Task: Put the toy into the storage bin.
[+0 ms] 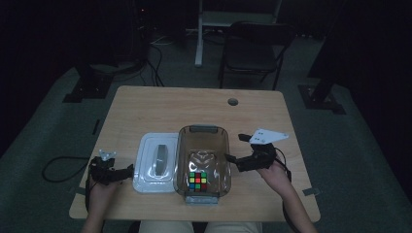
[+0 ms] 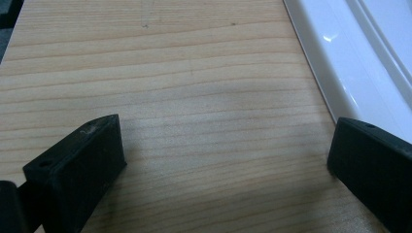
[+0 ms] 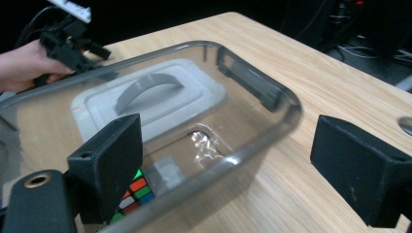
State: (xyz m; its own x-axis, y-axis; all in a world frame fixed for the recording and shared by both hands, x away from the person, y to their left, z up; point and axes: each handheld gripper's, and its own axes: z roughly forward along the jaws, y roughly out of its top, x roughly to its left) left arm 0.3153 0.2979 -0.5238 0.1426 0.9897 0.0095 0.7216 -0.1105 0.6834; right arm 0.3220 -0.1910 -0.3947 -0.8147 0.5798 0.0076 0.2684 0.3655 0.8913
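The high view takes in the wooden table (image 1: 160, 104), where a clear box (image 1: 180, 165) holds a colour cube (image 1: 197, 180) near its front end, with the white lid (image 1: 145, 165) lying flat just left of the box. The right gripper view adds the lid's grey handle (image 3: 148, 87), seen through the box wall. The right gripper (image 1: 232, 161) reaches level toward the box's right rim, jaws apart. The left gripper (image 1: 127, 171) sits low beside the lid, jaws wide apart over bare wood.

A cube (image 1: 197, 180) is sitting in the bin's (image 1: 224, 145) near end; the lid (image 1: 145, 160) is lying just left of it on the table (image 1: 165, 107)
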